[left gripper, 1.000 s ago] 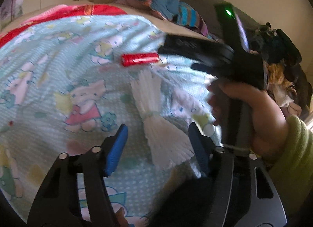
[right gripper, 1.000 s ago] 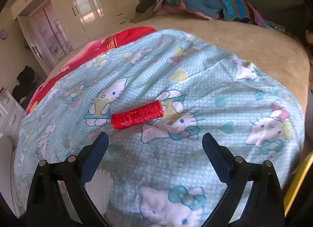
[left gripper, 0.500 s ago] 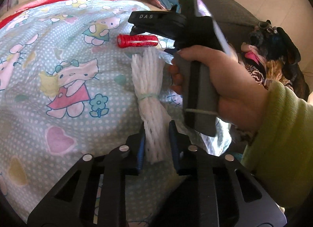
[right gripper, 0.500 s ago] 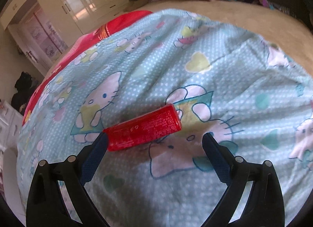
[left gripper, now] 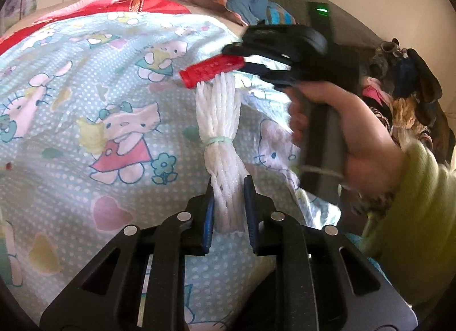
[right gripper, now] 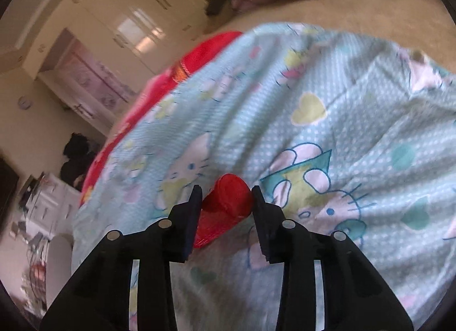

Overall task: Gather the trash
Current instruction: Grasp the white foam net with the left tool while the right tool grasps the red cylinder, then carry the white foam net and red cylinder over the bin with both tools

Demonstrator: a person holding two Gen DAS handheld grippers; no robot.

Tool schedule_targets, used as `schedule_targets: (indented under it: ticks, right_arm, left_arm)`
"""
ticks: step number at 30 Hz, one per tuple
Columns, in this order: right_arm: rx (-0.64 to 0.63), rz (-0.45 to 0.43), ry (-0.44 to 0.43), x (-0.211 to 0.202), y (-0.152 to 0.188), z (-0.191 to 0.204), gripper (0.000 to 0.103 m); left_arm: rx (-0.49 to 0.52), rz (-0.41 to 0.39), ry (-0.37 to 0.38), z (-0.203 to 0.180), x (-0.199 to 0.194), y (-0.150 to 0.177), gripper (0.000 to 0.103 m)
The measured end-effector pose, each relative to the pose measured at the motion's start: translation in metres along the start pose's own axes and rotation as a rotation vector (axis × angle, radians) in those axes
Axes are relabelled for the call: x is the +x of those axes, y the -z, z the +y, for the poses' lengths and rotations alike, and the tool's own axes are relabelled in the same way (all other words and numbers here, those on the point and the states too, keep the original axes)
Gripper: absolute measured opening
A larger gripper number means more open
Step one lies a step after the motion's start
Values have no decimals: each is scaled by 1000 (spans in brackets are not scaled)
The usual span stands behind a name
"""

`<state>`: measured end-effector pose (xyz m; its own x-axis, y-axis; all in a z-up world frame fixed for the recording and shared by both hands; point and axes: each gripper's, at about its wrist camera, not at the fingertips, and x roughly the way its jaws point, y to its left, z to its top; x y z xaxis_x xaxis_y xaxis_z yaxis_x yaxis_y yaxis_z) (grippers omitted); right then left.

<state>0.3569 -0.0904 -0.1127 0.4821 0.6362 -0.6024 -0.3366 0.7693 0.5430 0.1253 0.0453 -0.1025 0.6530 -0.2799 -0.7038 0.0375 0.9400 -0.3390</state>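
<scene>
Cartoon bedsheet (left gripper: 85,97), L gripper (left gripper: 229,202) clamped on white foam net (left gripper: 219,120), R gripper (right gripper: 226,197) just closed round red can (right gripper: 225,202) (end-on btwn pads)

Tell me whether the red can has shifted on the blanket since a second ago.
Yes. The red can lay crosswise beside the cartoon cat print; now it points end-on between the right gripper pads, which have just been closing and press on it.

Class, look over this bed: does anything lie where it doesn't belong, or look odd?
Two bits of litter sit on the cartoon bedspread: a red tube and a white foam net bundle tied with a band. Each is already between a hand-held gripper's jaws. Nothing looks spilled or broken.
</scene>
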Motion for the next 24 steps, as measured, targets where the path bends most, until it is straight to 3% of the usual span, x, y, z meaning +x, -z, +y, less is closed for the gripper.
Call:
schedule_targets:
  ticks: [12, 24]
  right_arm:
    - [-209, -171, 94, -109, 27, 20, 32]
    - [-206, -237, 194, -189, 55, 1, 31]
  left_arm:
    - [26, -84, 6, -19, -28, -17, 14]
    - [114, -148, 54, -64, -52, -27, 14]
